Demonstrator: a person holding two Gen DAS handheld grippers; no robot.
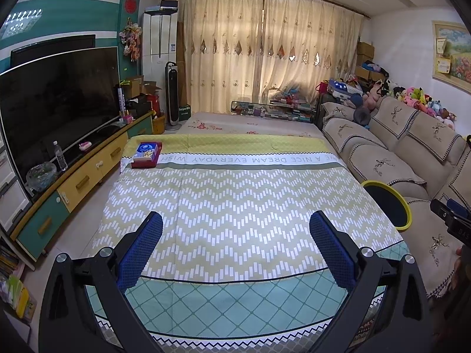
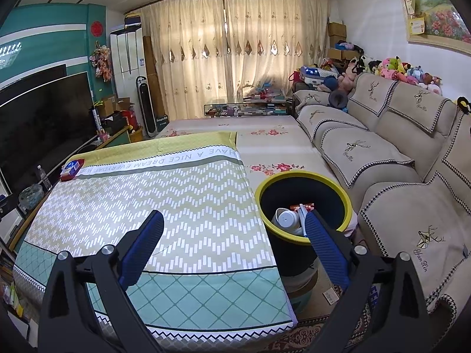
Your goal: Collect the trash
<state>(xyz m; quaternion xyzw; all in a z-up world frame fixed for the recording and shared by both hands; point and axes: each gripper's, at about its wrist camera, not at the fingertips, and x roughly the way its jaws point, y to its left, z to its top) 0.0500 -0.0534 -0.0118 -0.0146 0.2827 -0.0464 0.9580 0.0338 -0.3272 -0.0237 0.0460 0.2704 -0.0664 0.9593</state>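
A black bin with a yellow rim (image 2: 323, 181) stands to the right of the patterned table cloth (image 2: 176, 206). It holds a white cup (image 2: 287, 219), a red wrapper (image 2: 301, 206) and other bits. My right gripper (image 2: 234, 225) is open and empty, its right finger in front of the bin's near rim. My left gripper (image 1: 235, 226) is open and empty above the cloth (image 1: 235, 200). The bin (image 1: 388, 206) shows at the cloth's right edge in the left wrist view. The right gripper's body (image 1: 450, 217) shows at the far right there.
A red tissue box (image 1: 146, 154) lies at the cloth's far left corner, also in the right wrist view (image 2: 71, 169). A beige sofa (image 2: 397, 161) runs along the right. A TV (image 1: 56, 103) on a low cabinet (image 1: 88, 173) stands at the left. A glass table (image 1: 270, 110) is behind.
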